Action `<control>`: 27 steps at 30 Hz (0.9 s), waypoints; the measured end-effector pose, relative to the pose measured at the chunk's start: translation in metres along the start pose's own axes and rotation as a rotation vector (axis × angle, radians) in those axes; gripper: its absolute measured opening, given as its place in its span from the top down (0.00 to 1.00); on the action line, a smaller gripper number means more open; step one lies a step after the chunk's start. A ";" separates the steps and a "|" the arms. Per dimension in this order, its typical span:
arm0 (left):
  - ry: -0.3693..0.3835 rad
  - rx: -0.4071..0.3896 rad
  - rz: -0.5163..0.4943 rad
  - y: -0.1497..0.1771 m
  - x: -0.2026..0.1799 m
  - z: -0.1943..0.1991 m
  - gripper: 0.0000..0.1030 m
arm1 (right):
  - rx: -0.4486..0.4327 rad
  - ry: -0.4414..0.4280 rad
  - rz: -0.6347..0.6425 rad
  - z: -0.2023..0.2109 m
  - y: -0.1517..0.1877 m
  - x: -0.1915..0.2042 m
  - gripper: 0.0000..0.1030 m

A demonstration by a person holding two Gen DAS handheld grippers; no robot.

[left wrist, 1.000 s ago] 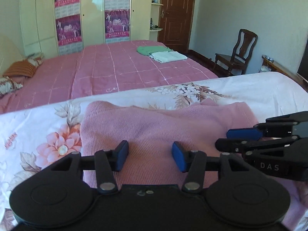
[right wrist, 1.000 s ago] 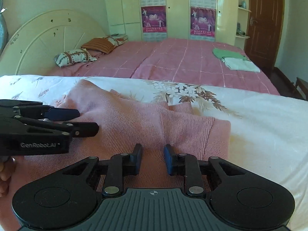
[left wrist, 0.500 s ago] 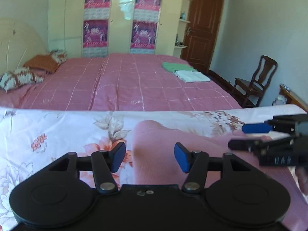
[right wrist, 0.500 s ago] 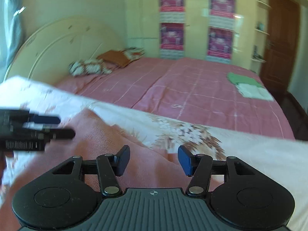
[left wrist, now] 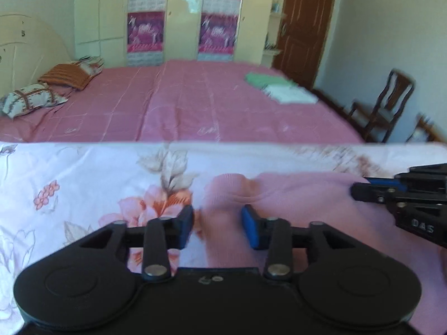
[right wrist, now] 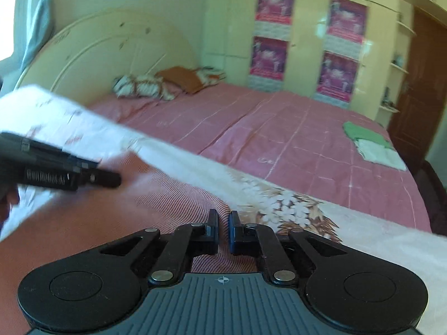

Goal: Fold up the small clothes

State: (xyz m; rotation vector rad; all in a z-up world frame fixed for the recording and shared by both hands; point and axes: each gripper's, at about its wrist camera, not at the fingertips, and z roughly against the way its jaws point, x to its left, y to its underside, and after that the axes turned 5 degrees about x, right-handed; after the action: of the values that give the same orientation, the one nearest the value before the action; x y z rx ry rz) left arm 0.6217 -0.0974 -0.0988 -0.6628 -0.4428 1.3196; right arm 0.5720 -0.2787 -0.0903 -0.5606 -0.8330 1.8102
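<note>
A pink ribbed knit garment [left wrist: 293,195] lies flat on a white floral sheet [left wrist: 83,181]. My left gripper [left wrist: 218,227] hovers low over the garment's left edge, which lies between its blue pads. Its jaws are closing, with a clear gap on both sides of the cloth. My right gripper [right wrist: 223,231] is at the garment's [right wrist: 139,201] far edge. Its jaws are closing to a narrow slit around a raised ridge of pink cloth. Each gripper shows in the other's view: the right gripper [left wrist: 360,188] at the right, the left gripper [right wrist: 111,179] at the left.
Beyond the floral sheet [right wrist: 363,237] spreads a pink checked bed [left wrist: 195,106] with pillows [left wrist: 30,97] by the headboard and a folded green and white pile [left wrist: 279,89]. A wooden chair [left wrist: 388,106] stands at the right, near a brown door [left wrist: 304,28].
My left gripper slid left from the garment's middle to its left edge and its jaws narrowed. My right gripper opened wide, moved to the far edge and closed on a cloth ridge.
</note>
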 end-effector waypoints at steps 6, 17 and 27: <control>0.002 -0.103 -0.023 0.009 -0.005 0.051 0.42 | 0.024 0.023 -0.053 0.007 -0.001 -0.004 0.74; -0.009 -0.080 -0.201 0.041 -0.065 0.076 0.39 | 0.071 0.002 -0.072 0.056 0.037 0.012 0.73; -0.030 -0.024 -0.195 0.064 -0.068 0.085 0.26 | 0.117 0.029 -0.052 0.084 0.069 0.038 0.61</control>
State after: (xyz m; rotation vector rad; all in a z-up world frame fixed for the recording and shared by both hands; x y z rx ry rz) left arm 0.5056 -0.1411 -0.0742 -0.6043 -0.5348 1.1421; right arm 0.4572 -0.2831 -0.0876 -0.4848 -0.7112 1.7867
